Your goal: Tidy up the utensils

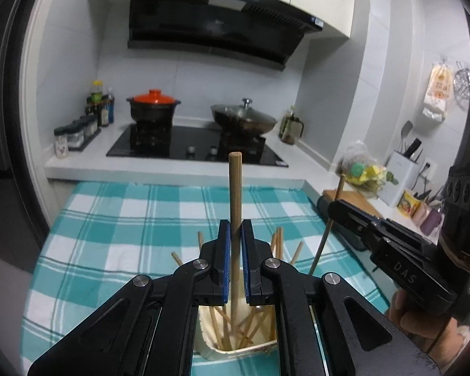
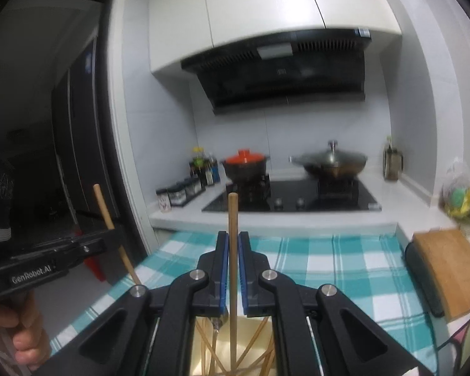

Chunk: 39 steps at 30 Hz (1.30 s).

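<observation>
Left gripper (image 1: pixel 235 235) clamps a thick wooden stick (image 1: pixel 235 188) upright over the cream holder (image 1: pixel 232 349), which bristles with chopsticks (image 1: pixel 250 326). Right gripper (image 2: pixel 233 247) pinches a thinner chopstick (image 2: pixel 233 219), its lower end down among those in the holder.

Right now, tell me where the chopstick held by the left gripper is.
In the left wrist view the chopstick stands upright at centre, clamped in the left gripper, its lower end inside the cream utensil holder on the checked cloth.
</observation>
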Available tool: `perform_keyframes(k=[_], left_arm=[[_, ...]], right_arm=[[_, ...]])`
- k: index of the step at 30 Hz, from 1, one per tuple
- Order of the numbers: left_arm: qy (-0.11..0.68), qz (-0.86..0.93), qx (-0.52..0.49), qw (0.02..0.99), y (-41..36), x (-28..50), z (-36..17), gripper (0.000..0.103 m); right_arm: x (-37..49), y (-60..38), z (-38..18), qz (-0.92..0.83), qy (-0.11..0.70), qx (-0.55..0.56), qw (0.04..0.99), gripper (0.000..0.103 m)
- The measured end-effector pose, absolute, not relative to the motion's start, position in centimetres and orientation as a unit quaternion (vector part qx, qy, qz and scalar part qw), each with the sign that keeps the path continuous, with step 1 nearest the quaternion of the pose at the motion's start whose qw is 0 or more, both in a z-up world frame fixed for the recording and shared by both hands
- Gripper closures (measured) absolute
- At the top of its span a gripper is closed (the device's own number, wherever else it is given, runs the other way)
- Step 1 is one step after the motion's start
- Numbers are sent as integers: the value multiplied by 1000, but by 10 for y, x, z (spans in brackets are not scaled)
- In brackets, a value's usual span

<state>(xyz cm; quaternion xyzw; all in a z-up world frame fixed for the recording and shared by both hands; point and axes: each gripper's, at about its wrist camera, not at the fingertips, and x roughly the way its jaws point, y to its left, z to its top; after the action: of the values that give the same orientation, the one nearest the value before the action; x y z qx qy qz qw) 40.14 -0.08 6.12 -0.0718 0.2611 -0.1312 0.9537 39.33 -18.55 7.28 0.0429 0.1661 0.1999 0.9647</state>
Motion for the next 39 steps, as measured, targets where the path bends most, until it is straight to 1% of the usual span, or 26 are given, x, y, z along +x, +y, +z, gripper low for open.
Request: perform_keyframes(k=[4,6,8,9,10,11,12,13,14,15,16,17,20,22,27,29,31,32,36,39], left_arm=[[313,-123,-55,940,-12,426,20,96],[329,-109,-45,937,-15,431,4,83],[331,-93,-37,938,-13,424,-7,44],[327,-85,-35,941,-9,418,-10,38],[321,-78,-33,943,-4,410,-12,31],[317,-76,-30,945,0,403,-14,26],[315,-72,-26,946,4,396,-15,23],[312,-67,-21,948,6,387,-16,18],[308,-60,-12,949,8,379,-17,13],[304,-51,-1,951,8,371,-17,11],[299,-40,9,953,7,361,-18,6],[296,-29,19,955,5,354,-18,2],[291,1,38,956,-5,332,-17,1],[287,3,40,957,-13,316,-13,1],[259,15,32,965,-24,282,-3,1],[248,13,35,968,-28,269,2,1],[245,19,43,968,-31,259,5,1],[245,22,48,968,-33,254,6,1],[255,24,49,965,-34,241,9,1],[271,21,35,962,-31,233,8,1]], right_arm=[[421,-181,33,210,232,56,948,96],[441,-178,8,235,279,68,929,94],[462,-179,-17,246,335,86,906,81],[468,-182,-27,241,349,93,901,67],[468,-186,-33,229,351,95,903,61],[465,-191,-35,216,344,95,909,61],[458,-197,-36,208,334,96,914,61],[451,-202,-34,203,326,99,918,55],[442,-209,-32,199,315,101,922,51],[433,-212,-30,195,305,99,927,45],[425,-215,-25,191,295,93,932,42],[413,-219,-21,188,284,86,936,41],[383,-221,-13,180,261,58,947,34],[369,-225,-5,176,253,46,950,18],[326,-227,6,147,244,11,959,14],[310,-227,9,139,242,2,960,10],[296,-227,11,134,237,-4,962,2],[288,-227,12,131,232,-6,964,1],[260,-227,16,123,207,-11,971,1],[249,-225,14,112,213,-21,970,1]])
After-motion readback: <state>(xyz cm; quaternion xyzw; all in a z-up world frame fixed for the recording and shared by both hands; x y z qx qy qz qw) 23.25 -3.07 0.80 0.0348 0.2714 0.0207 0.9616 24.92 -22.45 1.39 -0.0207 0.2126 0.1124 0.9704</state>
